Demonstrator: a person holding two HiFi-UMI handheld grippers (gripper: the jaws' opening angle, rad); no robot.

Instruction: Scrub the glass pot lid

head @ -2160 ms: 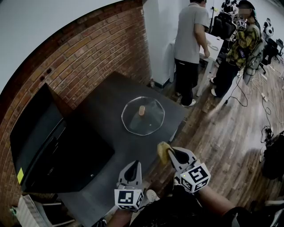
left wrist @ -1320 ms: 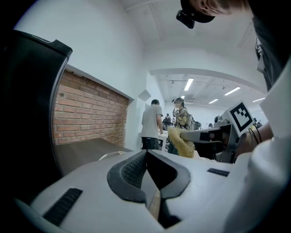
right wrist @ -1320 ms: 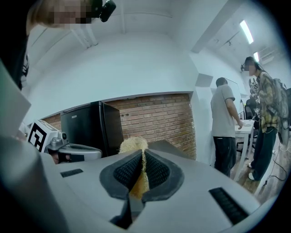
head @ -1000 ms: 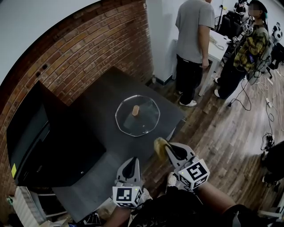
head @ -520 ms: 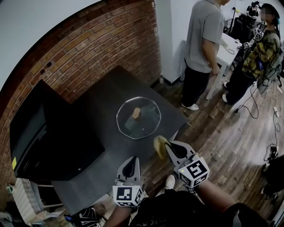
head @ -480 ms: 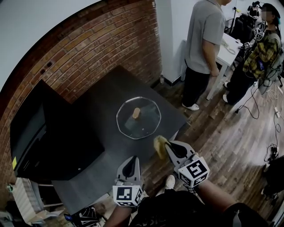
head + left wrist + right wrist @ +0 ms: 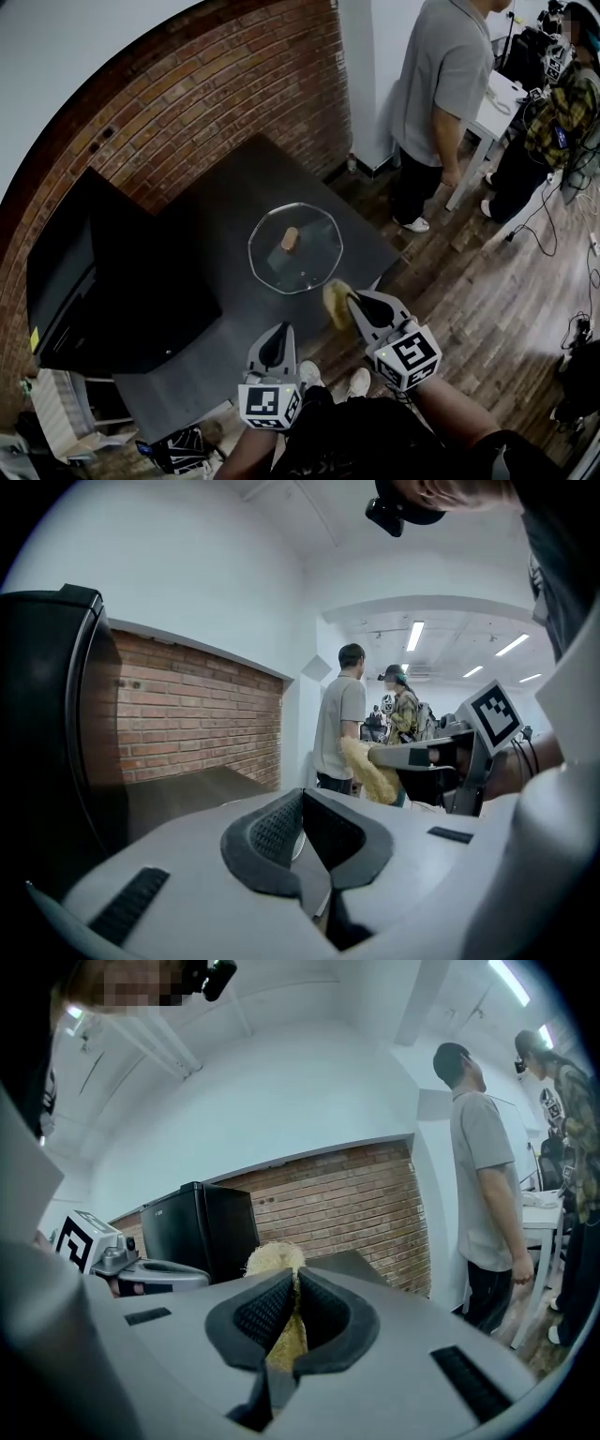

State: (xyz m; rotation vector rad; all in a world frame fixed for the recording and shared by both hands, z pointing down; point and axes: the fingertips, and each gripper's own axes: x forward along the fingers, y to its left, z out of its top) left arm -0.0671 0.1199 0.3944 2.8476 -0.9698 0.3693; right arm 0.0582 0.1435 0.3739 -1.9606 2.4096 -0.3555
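Note:
A round glass pot lid (image 7: 296, 247) with a small tan knob (image 7: 290, 238) lies flat on the dark table (image 7: 216, 234) in the head view. My right gripper (image 7: 349, 302) hovers at the table's near edge, just short of the lid, shut on a yellow scrubbing pad (image 7: 336, 302). That pad (image 7: 274, 1262) pokes out between the jaws in the right gripper view, and it shows as well in the left gripper view (image 7: 371, 771). My left gripper (image 7: 277, 342) is nearer me, over the table's front edge, its jaws shut with nothing between them (image 7: 302, 829).
A black cabinet (image 7: 112, 281) stands on the table's left part against the brick wall (image 7: 216, 94). Two people (image 7: 441, 103) stand beyond the table's far corner beside a white desk (image 7: 495, 94). Wooden floor (image 7: 487, 281) lies to the right, with cables on it.
The view has shifted a little and the lid now sits closer to my grippers. The right gripper with the pad has edged toward the lid's near rim. The standing people moved slightly.

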